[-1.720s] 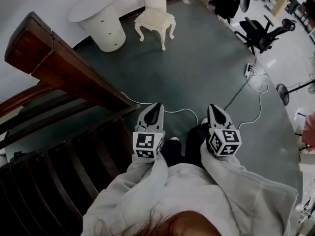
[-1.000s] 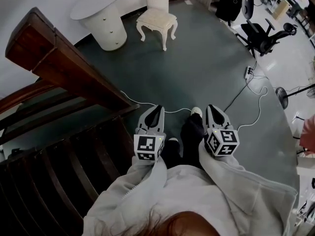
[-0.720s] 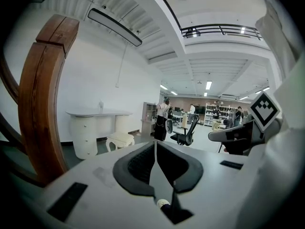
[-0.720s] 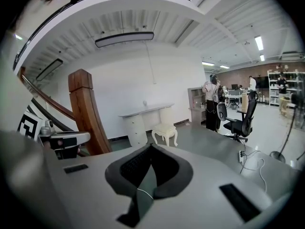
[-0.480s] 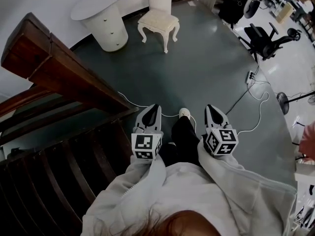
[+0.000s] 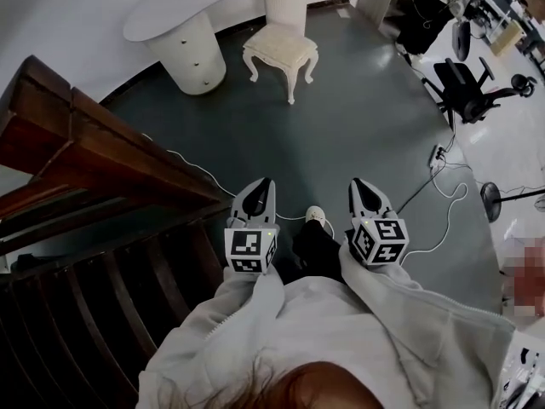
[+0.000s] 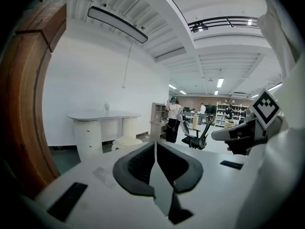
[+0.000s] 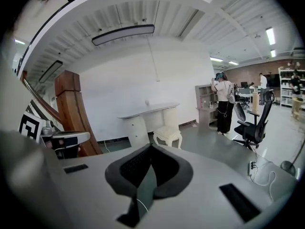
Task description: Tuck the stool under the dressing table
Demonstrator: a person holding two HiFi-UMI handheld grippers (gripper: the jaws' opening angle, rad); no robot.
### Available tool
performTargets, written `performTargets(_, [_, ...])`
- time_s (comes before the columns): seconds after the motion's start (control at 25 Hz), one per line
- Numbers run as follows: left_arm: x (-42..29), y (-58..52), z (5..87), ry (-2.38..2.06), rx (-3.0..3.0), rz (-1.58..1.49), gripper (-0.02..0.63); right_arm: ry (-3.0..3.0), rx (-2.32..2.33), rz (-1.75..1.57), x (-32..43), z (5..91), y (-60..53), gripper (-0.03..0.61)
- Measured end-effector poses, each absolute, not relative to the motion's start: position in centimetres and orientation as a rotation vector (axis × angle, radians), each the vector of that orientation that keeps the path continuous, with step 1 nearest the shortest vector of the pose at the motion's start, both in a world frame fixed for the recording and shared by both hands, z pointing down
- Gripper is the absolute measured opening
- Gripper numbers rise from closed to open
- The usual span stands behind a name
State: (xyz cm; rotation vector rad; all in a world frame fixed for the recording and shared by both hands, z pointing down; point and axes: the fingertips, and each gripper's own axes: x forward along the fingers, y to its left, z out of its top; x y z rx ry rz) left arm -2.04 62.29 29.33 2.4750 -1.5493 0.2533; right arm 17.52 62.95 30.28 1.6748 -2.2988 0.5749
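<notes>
Stool [image 6: 281, 48] closer, yet well beyond tongs [image 6: 266, 182] [image 6: 358, 184]

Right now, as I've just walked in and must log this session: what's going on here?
A person holds a left gripper and a right gripper out in front, both with fingers shut and empty. The white stool stands on the floor in front of the dressing table, not tucked under it. The person is well short of it, beside a wooden stair railing.
</notes>
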Motion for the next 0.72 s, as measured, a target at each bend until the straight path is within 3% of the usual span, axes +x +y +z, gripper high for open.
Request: performTargets(0.72, [3.8, 51.0, 30.6, -1.612, 2.431, 0.286, 0.025, -2.345, 1.586, 0.592, 23.0, 31.9, 50.3, 0.051])
